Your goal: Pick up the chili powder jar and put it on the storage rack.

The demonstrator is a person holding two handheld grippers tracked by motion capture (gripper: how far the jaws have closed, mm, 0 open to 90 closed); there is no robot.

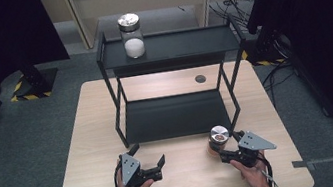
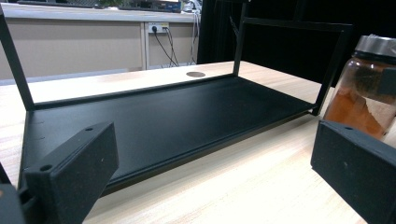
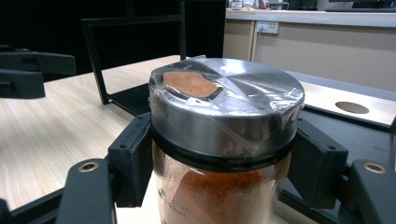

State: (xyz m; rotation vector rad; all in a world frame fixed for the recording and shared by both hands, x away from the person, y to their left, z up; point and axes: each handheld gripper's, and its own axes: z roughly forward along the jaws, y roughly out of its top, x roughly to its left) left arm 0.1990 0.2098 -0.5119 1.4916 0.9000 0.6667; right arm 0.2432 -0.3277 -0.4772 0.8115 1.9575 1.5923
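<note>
The right tongs (image 1: 225, 151) are closed on the spice jar (image 1: 218, 141), one black pad on each side of the glass just under the steel lid (image 3: 226, 109); the jar stands upright on the worktop (image 1: 188, 181), its long axis vertical, filled with orange-red powder; it sits at the front right corner of the black rack (image 1: 178, 114), just outside the edge of the lower shelf (image 2: 154, 121). The left tongs (image 1: 147, 163) stand wide open with nothing between the pads, resting near the front of the worktop and well apart from the jar, which lies off to their right; so the right hand (image 1: 253, 173) is plainly the one with the jar. From the jar the rack lies straight ahead: the lower shelf is low and near, almost level with the jar's base, while the upper shelf (image 1: 182, 45) is farther back and higher, with a second jar of white powder (image 1: 131, 35) at its left end. I judge the move to come depends on a lift clear of the shelf lip, then travel forward and leftward into the rack, keeping the jar upright.
</note>
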